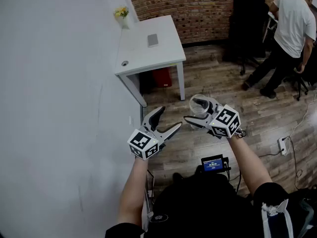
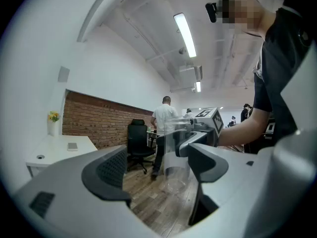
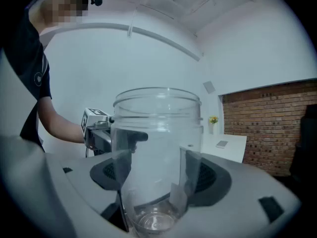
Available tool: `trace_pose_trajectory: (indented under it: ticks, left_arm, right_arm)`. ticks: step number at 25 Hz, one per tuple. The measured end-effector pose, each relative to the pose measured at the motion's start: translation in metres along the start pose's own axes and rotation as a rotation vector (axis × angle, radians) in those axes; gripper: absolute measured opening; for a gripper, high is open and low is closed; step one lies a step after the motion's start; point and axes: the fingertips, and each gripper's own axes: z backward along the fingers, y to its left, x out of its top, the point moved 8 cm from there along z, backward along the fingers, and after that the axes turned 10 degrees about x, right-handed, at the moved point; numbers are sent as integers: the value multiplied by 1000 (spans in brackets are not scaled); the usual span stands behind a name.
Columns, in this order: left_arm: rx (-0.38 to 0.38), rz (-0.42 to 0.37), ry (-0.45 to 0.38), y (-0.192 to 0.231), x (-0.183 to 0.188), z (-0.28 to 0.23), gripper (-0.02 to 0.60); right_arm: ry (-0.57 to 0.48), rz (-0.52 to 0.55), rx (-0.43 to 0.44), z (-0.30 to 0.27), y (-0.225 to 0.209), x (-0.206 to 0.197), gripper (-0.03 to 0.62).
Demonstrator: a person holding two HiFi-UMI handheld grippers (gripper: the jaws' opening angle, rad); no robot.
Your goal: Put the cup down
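Observation:
A clear plastic cup [image 3: 157, 157] stands upright between the jaws of my right gripper [image 3: 158, 175], whose pads press on its sides. In the head view the cup [image 1: 200, 106] hangs in the air over the wooden floor, held by the right gripper [image 1: 198, 114]. My left gripper [image 1: 167, 120] is held beside it at the left, jaws wide open and empty. The left gripper view looks along its open jaws [image 2: 159, 175] at the cup [image 2: 176, 155] and the right gripper's marker cube [image 2: 210, 118].
A white table [image 1: 148, 51] with a small grey item and a flower vase [image 1: 122, 15] stands at the far left by a white wall. A brick wall runs along the back. A person [image 1: 287, 38] stands at the far right near a black office chair [image 1: 250, 24]. Cables and a power strip [image 1: 283, 145] lie on the floor.

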Motion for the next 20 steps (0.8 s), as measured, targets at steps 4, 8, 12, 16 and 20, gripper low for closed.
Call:
trace_pose_trajectory:
  ticks: [4,8,12,16,20]
  left_arm:
    - [2,-2,-3,0,-1,4,391]
    - [7,-6,-1,-2,-1,5,391]
    - [7,-9,-2,-3,-1,6,390]
    - [6,-4,1,-1,-1,8,379]
    - [3,2,2,0,-2,9,356]
  right_arm:
    - [-4,1,5,-2,3,0,356]
    - [-9,2,10,0,5,0,356]
    - [-17,-2,11,-1,6,0,356]
    - [-13,-3,12,-5,6,1,356]
    - [-14,-14,10,-5,7,1,356]
